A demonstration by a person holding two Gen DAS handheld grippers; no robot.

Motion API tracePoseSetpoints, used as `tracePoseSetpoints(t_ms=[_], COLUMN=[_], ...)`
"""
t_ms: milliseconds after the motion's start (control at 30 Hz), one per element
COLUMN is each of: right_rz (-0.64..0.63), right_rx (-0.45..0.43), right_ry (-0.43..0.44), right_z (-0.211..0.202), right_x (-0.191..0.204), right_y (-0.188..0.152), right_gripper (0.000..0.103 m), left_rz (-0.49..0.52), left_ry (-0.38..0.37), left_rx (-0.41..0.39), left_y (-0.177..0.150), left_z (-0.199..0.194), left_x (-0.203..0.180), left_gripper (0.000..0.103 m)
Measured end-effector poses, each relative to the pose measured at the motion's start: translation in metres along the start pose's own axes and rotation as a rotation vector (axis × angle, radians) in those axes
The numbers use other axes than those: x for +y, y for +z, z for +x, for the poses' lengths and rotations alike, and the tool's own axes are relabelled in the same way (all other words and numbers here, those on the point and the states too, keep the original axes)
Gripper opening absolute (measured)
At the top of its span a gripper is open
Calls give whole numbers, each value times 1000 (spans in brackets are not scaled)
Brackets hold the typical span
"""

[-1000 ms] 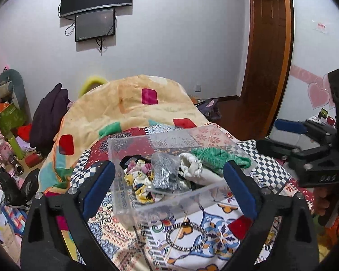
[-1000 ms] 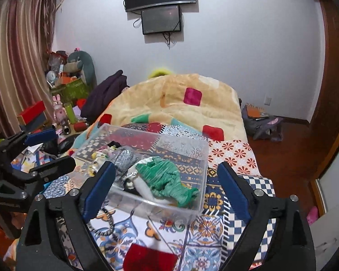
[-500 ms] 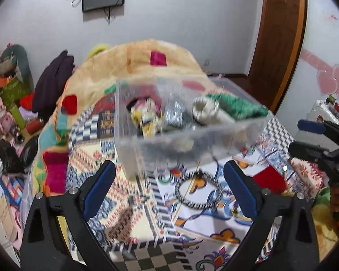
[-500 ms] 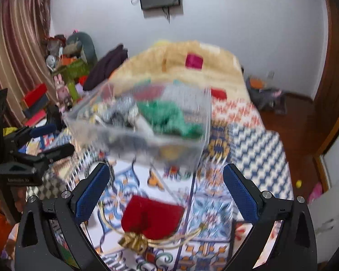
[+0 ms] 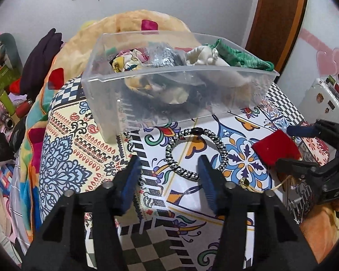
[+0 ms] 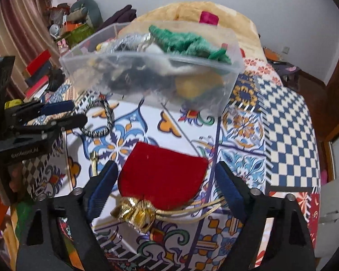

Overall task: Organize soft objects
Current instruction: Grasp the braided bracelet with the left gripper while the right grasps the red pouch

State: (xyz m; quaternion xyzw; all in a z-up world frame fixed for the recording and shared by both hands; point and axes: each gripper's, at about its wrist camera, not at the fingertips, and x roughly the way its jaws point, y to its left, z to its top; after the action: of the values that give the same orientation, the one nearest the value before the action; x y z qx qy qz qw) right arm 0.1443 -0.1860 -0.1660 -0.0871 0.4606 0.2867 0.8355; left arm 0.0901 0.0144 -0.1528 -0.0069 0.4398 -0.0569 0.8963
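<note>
A clear plastic bin (image 5: pixel 128 103) (image 6: pixel 147 85) on the patterned bedspread holds soft items: a green knit piece (image 5: pixel 244 56) (image 6: pixel 187 41), a white cloth (image 5: pixel 205 56), a silver pouch (image 5: pixel 162 56) and a printed cloth (image 5: pixel 126 62). A black-and-white braided hair band (image 5: pixel 196 151) (image 6: pixel 101 122) lies in front of the bin. My left gripper (image 5: pixel 170 176) is open just before the band. A red velvet pouch (image 6: pixel 162 176) (image 5: pixel 275 149) with a gold cord (image 6: pixel 137 212) lies between the open fingers of my right gripper (image 6: pixel 167 189).
A yellow blanket (image 5: pixel 97 38) is heaped behind the bin. Clutter with books and toys (image 6: pixel 40 67) lies to the left of the bed. A wooden door (image 5: pixel 280 11) stands at the right. The bed edge drops off at the left (image 5: pixel 31 158).
Both grippers have tilted down and moved closer to the bedspread. The left fingers have narrowed near the hair band. The right fingers now frame the red pouch.
</note>
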Motion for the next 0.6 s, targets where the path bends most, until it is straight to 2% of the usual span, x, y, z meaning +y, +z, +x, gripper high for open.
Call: tracePoseSetpoints(t_ms=[33, 167, 433, 467, 533, 600], right_rz=[-1, -24, -53, -48, -38, -29], right_rx=[17, 20, -9, -12, -17, -28], right_ry=[6, -7, -44, -39, -26, -15], right_z=[3, 5, 5, 4, 2, -2], right_x=[0, 5, 13, 11, 7, 5], right_y=[-2, -6, -9, -9, -7, -6], right_gripper=[74, 70, 34, 32, 22, 20], left_rz=[-1, 0, 8, 4, -6, -7], left_ry=[-2, 13, 40, 41, 32, 30], left_rx=[4, 4, -6, -5, -5, -10], left_y=[0, 0, -1, -1, -1, -1], left_z=[1, 1, 2, 2, 1, 0], left_x=[0, 0, -1, 0, 2, 3], left_gripper=[46, 38, 10, 7, 5, 5])
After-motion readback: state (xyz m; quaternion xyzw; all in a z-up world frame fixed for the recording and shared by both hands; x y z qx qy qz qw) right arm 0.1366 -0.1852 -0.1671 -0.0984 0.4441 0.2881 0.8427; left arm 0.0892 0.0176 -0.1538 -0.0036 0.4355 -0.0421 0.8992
